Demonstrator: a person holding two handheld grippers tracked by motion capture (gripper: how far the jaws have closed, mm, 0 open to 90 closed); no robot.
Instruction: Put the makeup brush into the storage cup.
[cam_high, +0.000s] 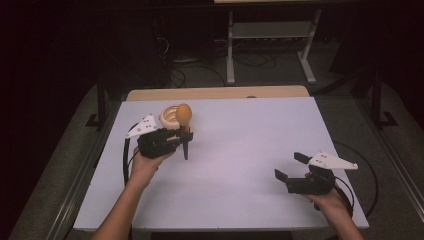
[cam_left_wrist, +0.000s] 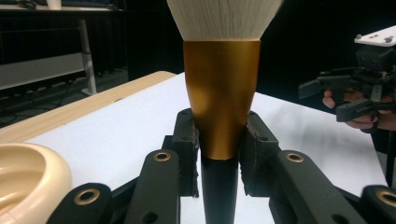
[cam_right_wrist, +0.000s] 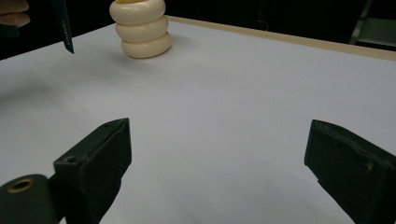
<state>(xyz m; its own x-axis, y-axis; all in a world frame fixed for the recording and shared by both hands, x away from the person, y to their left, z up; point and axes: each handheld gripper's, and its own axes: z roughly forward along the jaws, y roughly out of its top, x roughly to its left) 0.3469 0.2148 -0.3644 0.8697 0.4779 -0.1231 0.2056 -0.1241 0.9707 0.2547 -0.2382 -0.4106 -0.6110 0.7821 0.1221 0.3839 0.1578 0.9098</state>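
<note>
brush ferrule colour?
Metallic gold/copper on the brush ferrule, between pale bristles and black handle. Clearest in the left gripper view.

Brush (cam_left_wrist: 221, 102) between fingers (cam_left_wrist: 187, 140), apparently upright.

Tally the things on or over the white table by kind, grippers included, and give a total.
Grippers: 2, the left gripper and the right gripper
Makeup brushes: 1, the brush with a gold ferrule
Cream ribbed holders: 1, the holder
Total: 4
</note>
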